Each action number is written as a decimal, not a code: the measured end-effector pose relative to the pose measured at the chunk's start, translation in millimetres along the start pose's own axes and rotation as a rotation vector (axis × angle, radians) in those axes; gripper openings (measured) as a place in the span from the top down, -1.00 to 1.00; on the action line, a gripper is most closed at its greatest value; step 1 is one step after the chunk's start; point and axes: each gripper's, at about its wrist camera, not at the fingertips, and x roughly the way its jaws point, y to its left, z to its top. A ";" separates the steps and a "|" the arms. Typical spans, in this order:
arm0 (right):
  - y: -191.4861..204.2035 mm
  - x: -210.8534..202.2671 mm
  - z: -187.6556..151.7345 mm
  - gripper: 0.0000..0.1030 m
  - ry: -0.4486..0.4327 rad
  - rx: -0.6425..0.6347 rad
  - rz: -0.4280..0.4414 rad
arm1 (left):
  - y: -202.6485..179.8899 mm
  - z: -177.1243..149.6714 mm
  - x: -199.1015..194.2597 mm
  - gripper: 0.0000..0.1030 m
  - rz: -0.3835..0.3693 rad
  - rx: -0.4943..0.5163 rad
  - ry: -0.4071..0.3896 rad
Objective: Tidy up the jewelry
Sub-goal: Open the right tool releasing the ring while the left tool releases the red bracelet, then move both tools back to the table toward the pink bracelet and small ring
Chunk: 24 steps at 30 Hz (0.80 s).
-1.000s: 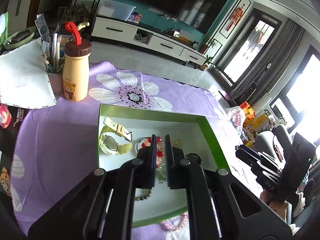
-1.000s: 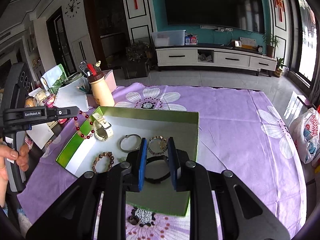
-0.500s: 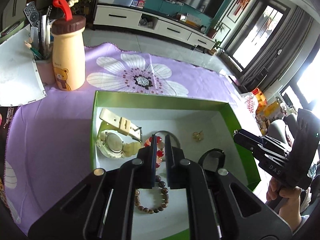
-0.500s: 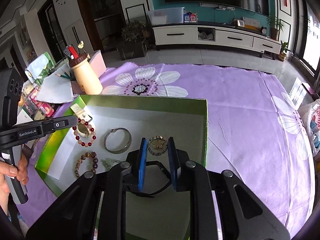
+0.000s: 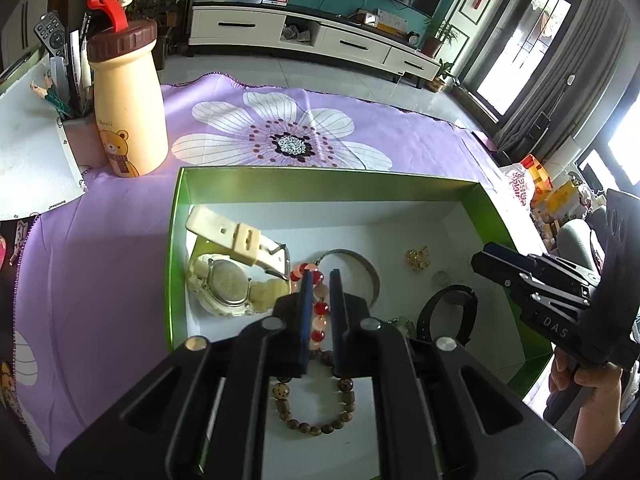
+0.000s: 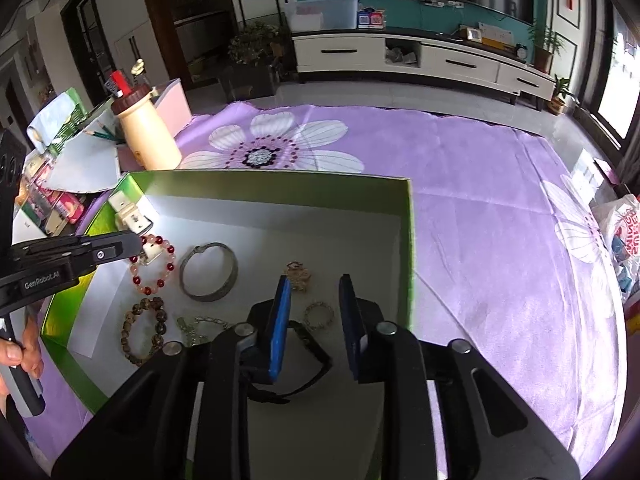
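Note:
A green box [image 5: 178,240] [image 6: 411,240] with a white floor holds the jewelry. My left gripper [image 5: 319,280] [image 6: 132,242] is shut on a red and pink bead bracelet [image 5: 318,308] [image 6: 154,268], low over the box floor beside a cream watch [image 5: 228,276]. A silver bangle [image 6: 210,272], a brown bead bracelet [image 6: 142,330], a gold brooch [image 6: 298,276], a small ring bracelet [image 6: 319,315] and a black watch [image 5: 448,316] lie inside. My right gripper [image 6: 314,292] [image 5: 486,258] is open and empty above the ring bracelet.
The box sits on a purple flowered cloth [image 6: 480,216]. A cream bottle with a brown cap [image 5: 128,108] and a pen holder [image 5: 76,92] stand at the far left, with papers [image 5: 28,152] beside them. A plastic bag [image 6: 620,224] lies at the right edge.
My left gripper has lowered the red bead bracelet into the box next to the cream watch. My right gripper has opened its jaws wider over the box.

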 end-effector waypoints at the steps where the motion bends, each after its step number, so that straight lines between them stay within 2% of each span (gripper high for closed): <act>1: -1.7 -1.4 -0.1 0.41 -0.004 0.007 0.003 | -0.1 0.1 -0.6 0.85 -0.008 -0.007 -0.001; 6: -11.4 -16.6 -1.4 0.30 -0.037 0.051 0.026 | -2.5 -0.1 -6.6 0.44 -0.022 -0.023 -0.011; 17: -13.9 -76.7 -29.2 0.18 -0.125 0.057 0.059 | -14.3 -15.8 -50.2 -0.12 -0.049 -0.008 -0.072; 21: -13.0 -99.2 -47.5 -0.06 -0.150 0.060 0.065 | -21.2 -31.2 -73.2 -0.32 -0.051 0.010 -0.096; 23: -11.4 -107.8 -56.7 -0.06 -0.157 0.053 0.074 | -23.8 -39.8 -85.3 -0.37 -0.058 0.020 -0.108; 24: -10.6 -111.1 -60.9 -0.06 -0.158 0.050 0.076 | -24.1 -42.5 -89.5 -0.47 -0.059 0.022 -0.113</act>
